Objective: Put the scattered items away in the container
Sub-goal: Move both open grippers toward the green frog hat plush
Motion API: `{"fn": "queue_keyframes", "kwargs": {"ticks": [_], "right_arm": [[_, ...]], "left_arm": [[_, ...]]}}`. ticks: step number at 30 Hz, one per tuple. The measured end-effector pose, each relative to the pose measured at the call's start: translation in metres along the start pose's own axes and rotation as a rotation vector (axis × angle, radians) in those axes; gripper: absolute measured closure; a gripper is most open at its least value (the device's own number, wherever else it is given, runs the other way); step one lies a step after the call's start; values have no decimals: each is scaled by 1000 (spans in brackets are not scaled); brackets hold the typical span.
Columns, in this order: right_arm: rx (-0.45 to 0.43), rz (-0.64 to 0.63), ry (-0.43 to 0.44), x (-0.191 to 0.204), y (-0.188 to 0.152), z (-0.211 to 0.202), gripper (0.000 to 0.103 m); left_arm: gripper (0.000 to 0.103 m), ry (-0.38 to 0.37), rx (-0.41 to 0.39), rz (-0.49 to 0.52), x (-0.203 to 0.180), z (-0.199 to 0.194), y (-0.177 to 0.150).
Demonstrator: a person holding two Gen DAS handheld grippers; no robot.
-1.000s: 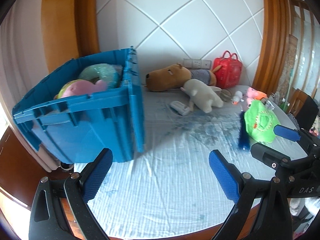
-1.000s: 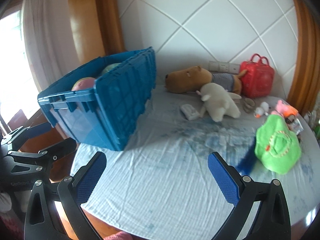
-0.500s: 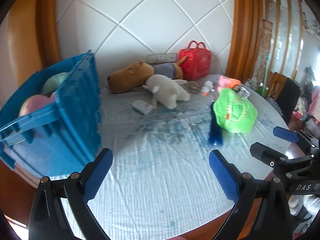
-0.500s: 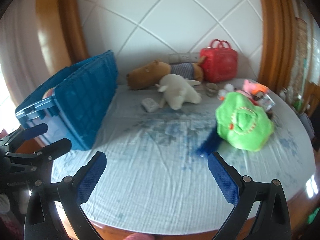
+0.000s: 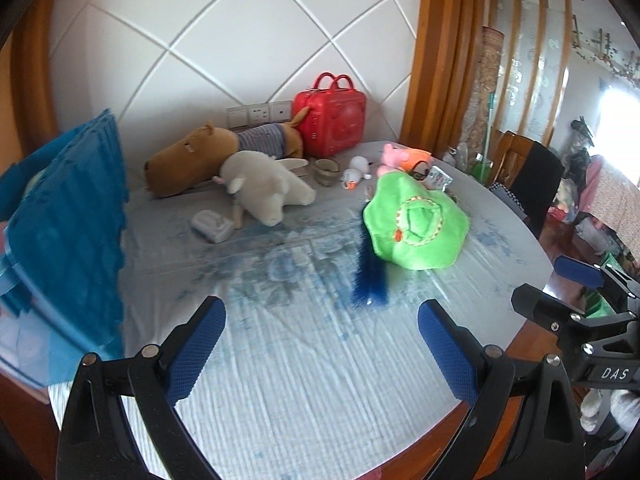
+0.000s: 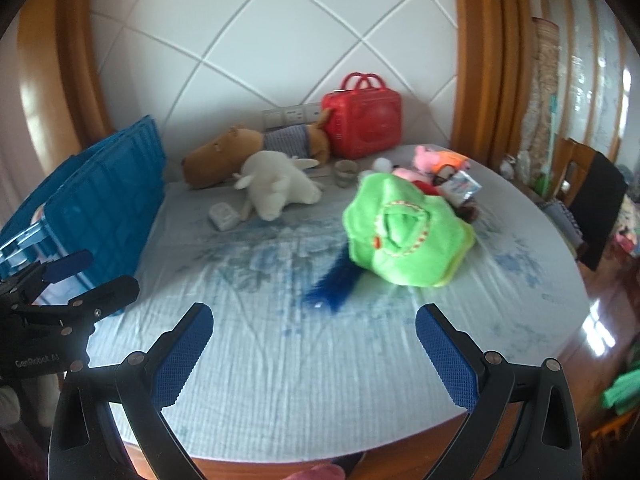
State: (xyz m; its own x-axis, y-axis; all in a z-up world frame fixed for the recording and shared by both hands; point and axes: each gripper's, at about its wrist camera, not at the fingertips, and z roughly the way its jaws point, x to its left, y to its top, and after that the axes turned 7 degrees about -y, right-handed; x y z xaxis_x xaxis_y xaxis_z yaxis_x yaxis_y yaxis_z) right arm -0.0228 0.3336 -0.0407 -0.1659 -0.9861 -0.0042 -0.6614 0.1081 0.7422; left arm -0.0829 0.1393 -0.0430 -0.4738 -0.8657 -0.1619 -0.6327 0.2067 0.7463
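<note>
A blue crate (image 5: 68, 224) (image 6: 104, 204) stands at the table's left. Scattered on the cloth lie a green plush (image 5: 416, 224) (image 6: 404, 228) with a dark blue tail (image 5: 370, 276), a white plush (image 5: 264, 188) (image 6: 280, 188), a brown capybara plush (image 5: 216, 156) (image 6: 240, 152), a red case (image 5: 332, 120) (image 6: 364, 120), a small white box (image 5: 212, 226) (image 6: 224, 216) and small pink toys (image 5: 400, 156) (image 6: 436, 160). My left gripper (image 5: 320, 344) is open and empty above the near cloth. My right gripper (image 6: 316, 352) is open and empty, near the blue tail.
The round table (image 6: 560, 320) has a pale blue cloth and a wooden rim. A tiled wall with sockets (image 5: 260, 114) is behind. A dark chair (image 5: 536, 176) stands at the right. A small cup (image 5: 326, 168) and a packet (image 6: 460, 188) lie among the toys.
Both grippers have swung right, away from the crate and towards the green plush. The crate has slid to the left edge of both views. Both stay open.
</note>
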Motion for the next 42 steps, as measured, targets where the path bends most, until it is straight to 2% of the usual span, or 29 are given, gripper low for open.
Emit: {"fn": "queue_keyframes", "kwargs": {"ticks": [8,22,29,34,42], "right_arm": [[21,30,-42,-46,11,26,0],[121,62,-45,-135,45,118,0],[171,39,-24,-163,63,163,0],[219,38,-24,-184,72,198,0],[274,55,-32,-209,76,230,0]], "left_arm": [[5,-43,21,30,-36,51,25],[5,-22,132,-7,-73,169,72],[5,-15,161,-49,-81,219,92],[5,-9,214,-87,-83,262,97],[5,-1,253,-99,-87,291,101]]}}
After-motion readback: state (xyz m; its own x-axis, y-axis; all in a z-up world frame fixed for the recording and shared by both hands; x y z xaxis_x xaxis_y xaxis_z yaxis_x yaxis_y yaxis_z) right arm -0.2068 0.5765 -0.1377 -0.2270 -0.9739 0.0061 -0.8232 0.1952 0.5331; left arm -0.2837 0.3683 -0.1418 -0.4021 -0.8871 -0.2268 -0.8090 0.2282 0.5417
